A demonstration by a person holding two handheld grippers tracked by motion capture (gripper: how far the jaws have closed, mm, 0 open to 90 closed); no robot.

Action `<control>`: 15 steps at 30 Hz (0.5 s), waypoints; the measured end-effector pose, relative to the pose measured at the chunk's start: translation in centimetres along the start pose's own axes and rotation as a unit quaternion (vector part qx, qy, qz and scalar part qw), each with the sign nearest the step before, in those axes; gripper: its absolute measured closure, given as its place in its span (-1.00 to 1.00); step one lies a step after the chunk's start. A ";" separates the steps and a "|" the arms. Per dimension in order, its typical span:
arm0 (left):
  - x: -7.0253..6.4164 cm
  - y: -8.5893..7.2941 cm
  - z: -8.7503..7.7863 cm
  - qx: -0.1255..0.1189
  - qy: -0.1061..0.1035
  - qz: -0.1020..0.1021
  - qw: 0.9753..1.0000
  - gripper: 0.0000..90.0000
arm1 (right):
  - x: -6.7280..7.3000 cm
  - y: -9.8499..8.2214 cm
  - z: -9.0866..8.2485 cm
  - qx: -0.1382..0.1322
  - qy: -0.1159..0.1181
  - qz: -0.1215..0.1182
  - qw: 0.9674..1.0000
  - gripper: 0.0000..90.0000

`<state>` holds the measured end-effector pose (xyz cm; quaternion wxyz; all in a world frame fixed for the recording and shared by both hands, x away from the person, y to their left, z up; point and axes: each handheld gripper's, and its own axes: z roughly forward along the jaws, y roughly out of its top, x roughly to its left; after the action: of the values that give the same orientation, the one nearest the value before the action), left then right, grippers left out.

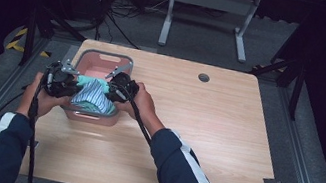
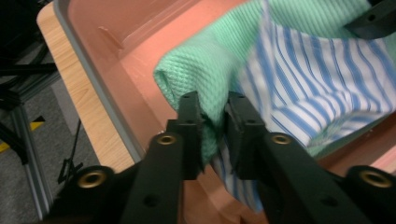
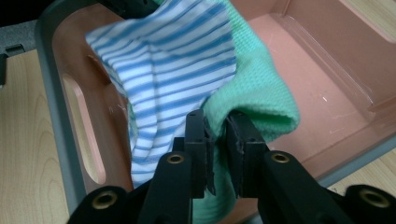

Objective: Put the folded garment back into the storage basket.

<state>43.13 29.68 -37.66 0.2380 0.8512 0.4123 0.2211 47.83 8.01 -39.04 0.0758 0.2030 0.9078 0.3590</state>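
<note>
Cloths, one green (image 1: 85, 81) with a waffle weave and one white with blue stripes (image 1: 94, 95), hang bunched together over the near part of a pink basket (image 1: 106, 57), which stands on the left part of a pale wooden worktop (image 1: 215, 131). Largest of all is the worktop; beyond its far edge a grey floor carries a white frame (image 1: 210, 13) on two legs, and a small round grey cap (image 1: 204, 77) sits in the worktop's far part. The basket has a grey rim and slot handles in its short walls, and its far half shows bare pink floor. The person's forearms in dark sleeves with white stripes come in from below, one on each side of the basket. The left hand-held gripper (image 2: 213, 122) has its jaws set narrowly, with a fold of the green cloth (image 2: 205, 60) and the edge of the striped cloth (image 2: 322, 74) pinched between them. The right hand-held gripper (image 3: 216, 135) likewise pinches a fold of the green cloth (image 3: 261, 88), just beside the striped cloth (image 3: 173, 60), which drapes toward the basket's near wall.
</note>
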 end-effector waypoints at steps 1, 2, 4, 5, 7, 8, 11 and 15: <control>0.0 -0.1 0.0 -0.003 -0.001 -0.001 1.000 0.65 | 0.0 0.0 0.0 0.000 -0.001 0.001 1.000 0.74; 0.0 -0.1 0.0 -0.006 -0.002 -0.004 1.000 0.64 | 0.0 0.0 0.0 -0.001 -0.001 0.001 1.000 0.73; 0.0 -0.2 -0.2 -0.008 -0.002 -0.004 1.000 0.62 | 0.0 0.0 -0.2 -0.004 -0.002 0.002 1.000 0.70; 0.0 -0.3 -0.2 -0.014 -0.006 -0.005 1.000 0.61 | 0.0 0.0 -0.3 -0.003 -0.002 0.001 1.000 0.70; -0.2 -0.3 -0.4 -0.018 -0.004 -0.006 1.000 0.60 | 0.1 -0.1 -0.4 -0.003 -0.002 0.000 1.000 0.70; -0.2 -0.4 -0.5 -0.020 -0.004 -0.006 1.000 0.57 | 0.1 -0.2 -0.5 -0.004 -0.002 -0.001 1.000 0.70; -0.4 -0.5 -1.0 -0.029 -0.004 -0.004 1.000 0.54 | 0.0 -0.4 -0.8 -0.007 -0.004 -0.001 1.000 0.69; -0.8 -0.6 -1.5 -0.040 -0.012 -0.006 0.999 0.49 | 0.0 -0.6 -1.5 -0.011 -0.009 -0.005 1.000 0.67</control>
<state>41.50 29.65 -36.98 0.2784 0.8409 0.4054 0.2260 47.21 6.66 -38.39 0.0881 0.2011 0.9042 0.3664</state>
